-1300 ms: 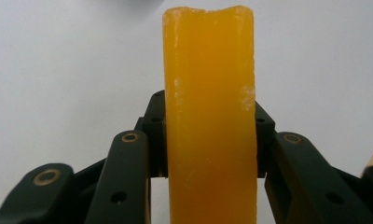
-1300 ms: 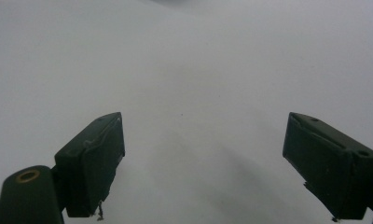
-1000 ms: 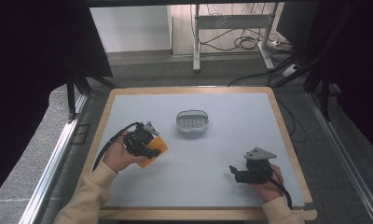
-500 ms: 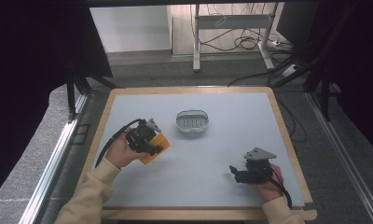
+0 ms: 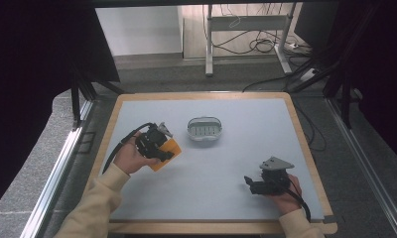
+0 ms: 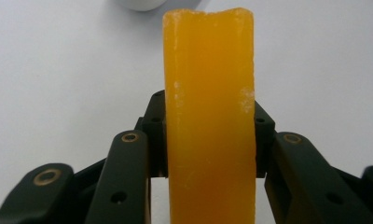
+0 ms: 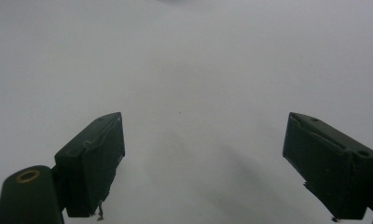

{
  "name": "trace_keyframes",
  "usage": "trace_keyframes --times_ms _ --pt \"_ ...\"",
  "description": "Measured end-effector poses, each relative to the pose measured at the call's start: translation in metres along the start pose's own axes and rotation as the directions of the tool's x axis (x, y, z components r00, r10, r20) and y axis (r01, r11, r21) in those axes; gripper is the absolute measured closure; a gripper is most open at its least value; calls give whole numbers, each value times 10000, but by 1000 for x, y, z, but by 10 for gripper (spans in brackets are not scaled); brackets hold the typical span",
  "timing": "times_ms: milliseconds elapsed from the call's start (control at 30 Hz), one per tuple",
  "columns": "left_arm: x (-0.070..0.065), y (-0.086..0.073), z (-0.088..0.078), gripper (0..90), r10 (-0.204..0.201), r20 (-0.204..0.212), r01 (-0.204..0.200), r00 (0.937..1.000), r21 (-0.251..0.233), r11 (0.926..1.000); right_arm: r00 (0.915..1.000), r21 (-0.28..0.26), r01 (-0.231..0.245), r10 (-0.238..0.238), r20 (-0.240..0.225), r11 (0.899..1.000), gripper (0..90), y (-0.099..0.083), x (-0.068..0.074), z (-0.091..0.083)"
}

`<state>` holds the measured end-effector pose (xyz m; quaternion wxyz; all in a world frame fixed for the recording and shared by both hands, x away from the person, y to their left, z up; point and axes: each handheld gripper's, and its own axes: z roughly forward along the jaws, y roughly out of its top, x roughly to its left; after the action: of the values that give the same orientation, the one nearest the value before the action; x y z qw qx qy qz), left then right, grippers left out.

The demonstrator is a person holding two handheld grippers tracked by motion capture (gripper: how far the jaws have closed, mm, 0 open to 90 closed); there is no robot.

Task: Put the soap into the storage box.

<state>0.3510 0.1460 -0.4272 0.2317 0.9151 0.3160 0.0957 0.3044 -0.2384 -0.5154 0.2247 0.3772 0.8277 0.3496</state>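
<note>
Soap bar: an orange, translucent block (image 6: 209, 116) clamped upright between the jaws of my left gripper (image 6: 208, 135). In the high view it (image 5: 167, 152) sits at the left-centre of the table, at or just over the surface; whether it touches I cannot tell.

Handling, my guess: stiff and fairly dense, waxy and likely slick on its broad faces. White scuffs along its edges suggest it chips or marks under pressure. No visible bulge at the pads, so it is not soft.

Where to hold: across the narrow thickness, low on the bar, as the jaws sit now. The upper length stands free above the grip and could lever loose if knocked.

Left gripper: closed on the bar from both sides, flat pads against its faces.

Soap dish: a pale oval dish with a slotted floor (image 5: 204, 130), just beside the bar toward the far side, apart from it. It looks a likely place for the bar.

Right gripper: jaws spread wide, nothing between them (image 7: 205, 163), resting low at the near right of the table (image 5: 266, 183), well apart from bar and dish.

Table: light grey top with a wooden rim (image 5: 201, 94).
</note>
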Motion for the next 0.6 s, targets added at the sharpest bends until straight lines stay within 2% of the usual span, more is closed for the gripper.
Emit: trace_keyframes --times_ms 600 --pt "4 13 -1 620 117 -121 -118 9999 -59 9999 10000 -160 -88 89 24 9998 128 0 -1 -2"
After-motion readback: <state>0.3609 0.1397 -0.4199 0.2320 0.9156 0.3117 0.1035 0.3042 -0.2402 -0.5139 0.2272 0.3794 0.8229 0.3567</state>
